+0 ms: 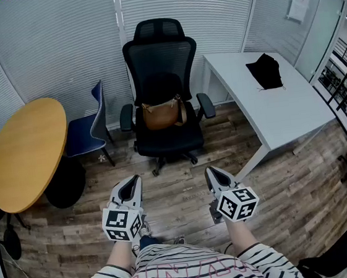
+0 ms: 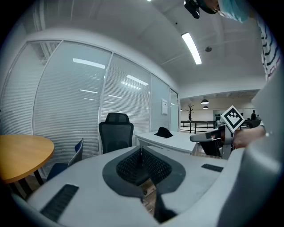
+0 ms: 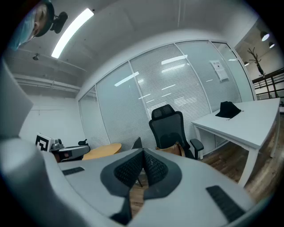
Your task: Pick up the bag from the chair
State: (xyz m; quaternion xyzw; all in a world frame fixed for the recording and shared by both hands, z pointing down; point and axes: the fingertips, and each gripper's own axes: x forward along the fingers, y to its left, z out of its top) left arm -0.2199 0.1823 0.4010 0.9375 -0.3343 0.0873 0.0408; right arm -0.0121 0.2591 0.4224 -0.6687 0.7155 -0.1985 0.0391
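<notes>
A brown bag (image 1: 161, 115) rests on the seat of a black office chair (image 1: 160, 62) against the blinds at the back. The right gripper view shows the bag (image 3: 173, 149) on the same chair (image 3: 168, 129); the left gripper view shows only the chair back (image 2: 116, 135). Both grippers hang low in front of the person, well short of the chair. My left gripper (image 1: 132, 182) is shut with nothing in it, its jaws (image 2: 141, 153) pressed together. My right gripper (image 1: 213, 172) is shut and empty too (image 3: 143, 156).
A round wooden table (image 1: 24, 152) stands at the left with a blue chair (image 1: 91, 126) beside it. A white desk (image 1: 268, 96) at the right carries a black cloth (image 1: 265, 72). Wood floor lies between me and the office chair.
</notes>
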